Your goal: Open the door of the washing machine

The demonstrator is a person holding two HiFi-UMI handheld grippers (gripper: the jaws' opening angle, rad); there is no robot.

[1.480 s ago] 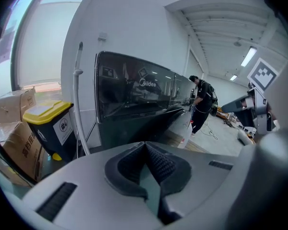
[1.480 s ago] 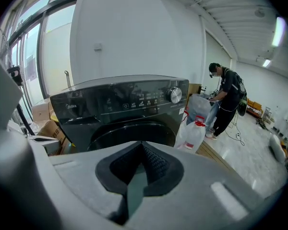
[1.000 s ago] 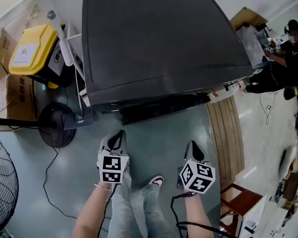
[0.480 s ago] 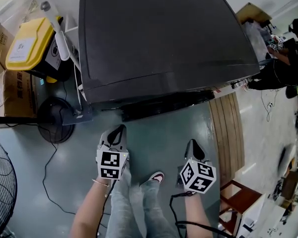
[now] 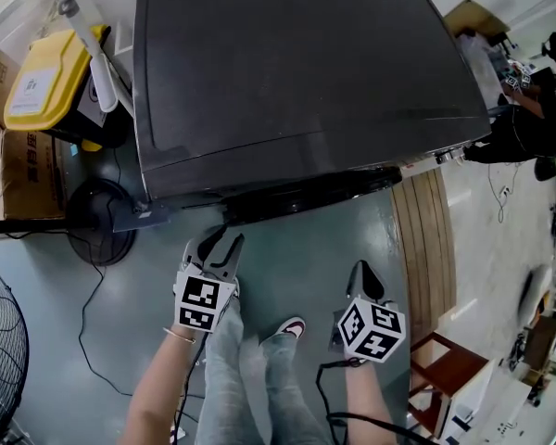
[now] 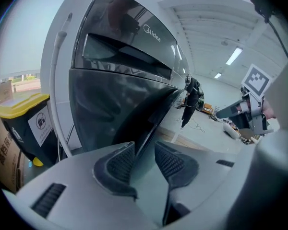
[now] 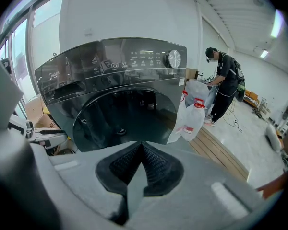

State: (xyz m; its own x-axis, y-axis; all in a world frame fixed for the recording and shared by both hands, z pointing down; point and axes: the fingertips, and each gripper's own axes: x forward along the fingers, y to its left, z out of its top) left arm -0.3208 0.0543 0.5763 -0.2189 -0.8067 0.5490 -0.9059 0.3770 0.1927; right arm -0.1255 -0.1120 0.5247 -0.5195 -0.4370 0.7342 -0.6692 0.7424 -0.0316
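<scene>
Down on the floor, right at the front of the washing machine, the person stands with both tools held out. The round door is on the front of the machine, and it looks shut. So the job is only just starting, and the door is not open yet.

The left gripper is near the left edge of the door, close under the front edge of the machine. Its jaws have just been opening and stand spread apart. Nothing is between them. The door's edge shows past the gap. I think the next thing is to slip the jaws onto that edge and pull. The right gripper is further from the machine, with its jaws pressed together on nothing.

Room to move looks fine in the middle, where bare floor lies between the person's shoe and the machine. A fan stand and a bin with a yellow lid sit by the machine's left side. White bags and a wooden board are at its right side. The door may swing out toward the person, so the legs might need to step back.
</scene>
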